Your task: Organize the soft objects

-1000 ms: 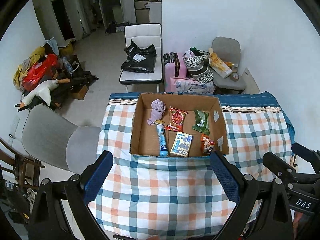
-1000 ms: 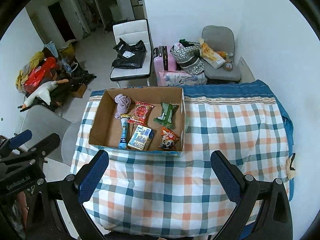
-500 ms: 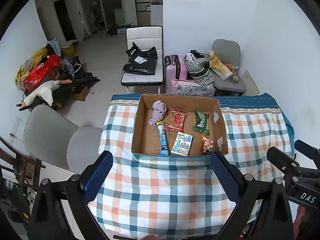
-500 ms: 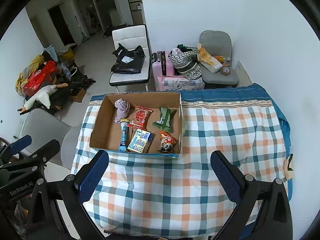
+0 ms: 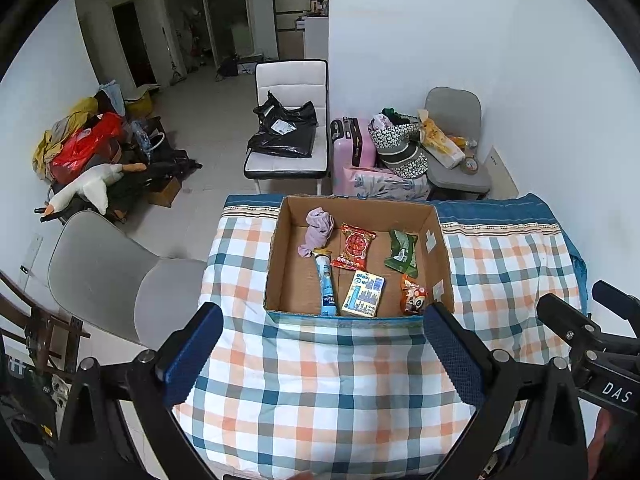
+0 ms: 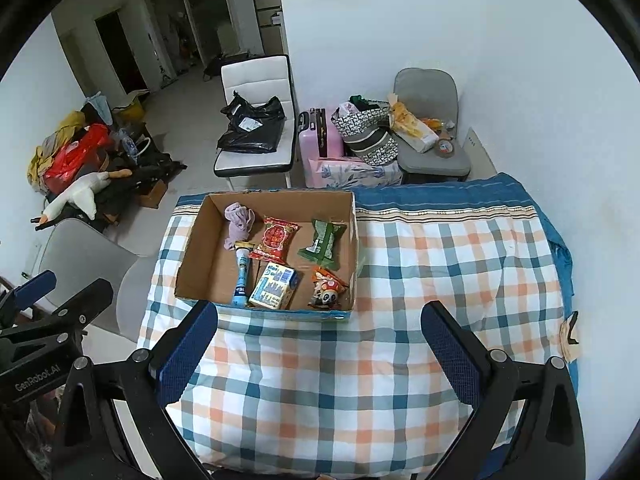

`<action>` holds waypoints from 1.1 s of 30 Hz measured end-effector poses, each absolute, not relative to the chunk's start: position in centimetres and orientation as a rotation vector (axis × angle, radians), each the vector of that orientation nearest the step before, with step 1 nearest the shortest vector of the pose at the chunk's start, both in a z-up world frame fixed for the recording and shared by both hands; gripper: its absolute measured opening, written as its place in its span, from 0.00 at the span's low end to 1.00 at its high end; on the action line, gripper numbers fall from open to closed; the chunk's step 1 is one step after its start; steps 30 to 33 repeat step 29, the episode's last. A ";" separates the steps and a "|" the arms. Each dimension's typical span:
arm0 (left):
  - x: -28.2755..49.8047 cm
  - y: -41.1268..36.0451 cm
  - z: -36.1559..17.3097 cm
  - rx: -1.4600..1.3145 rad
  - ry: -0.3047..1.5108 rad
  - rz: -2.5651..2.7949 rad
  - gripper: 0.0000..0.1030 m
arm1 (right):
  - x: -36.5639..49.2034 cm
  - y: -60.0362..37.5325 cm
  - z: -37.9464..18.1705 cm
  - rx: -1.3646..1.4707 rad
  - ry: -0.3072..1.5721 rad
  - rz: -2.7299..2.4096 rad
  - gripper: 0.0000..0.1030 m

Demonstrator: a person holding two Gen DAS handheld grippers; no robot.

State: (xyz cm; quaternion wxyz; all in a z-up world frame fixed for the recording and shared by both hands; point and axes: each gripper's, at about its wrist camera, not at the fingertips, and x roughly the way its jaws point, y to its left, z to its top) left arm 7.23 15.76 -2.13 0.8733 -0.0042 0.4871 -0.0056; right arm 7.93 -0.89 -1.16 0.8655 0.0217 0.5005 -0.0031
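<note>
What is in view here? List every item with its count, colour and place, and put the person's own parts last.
cardboard box: 1, brown, open, on the checked cloth
checked cloth: 1, blue, orange and white, covers the table
purple sock: 1, lilac, box back left
red snack bag: 1, red, box back middle
green packet: 1, green, box back right
blue tube: 1, light blue, box front, lying flat
carton: 1, yellow and blue, box front middle
orange packet: 1, orange, box front right
chairs: 3, white, grey, grey, around the table
suitcase: 1, pink, behind the table
goose plush: 1, white, floor left
left gripper: 1, blue pads, open, above the cloth
right gripper: 1, blue pads, open, above the cloth
</note>
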 end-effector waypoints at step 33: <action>7.0 15.5 -1.8 -0.021 1.016 -0.003 1.00 | 8.1 -1.5 0.0 0.033 1.030 -0.038 1.00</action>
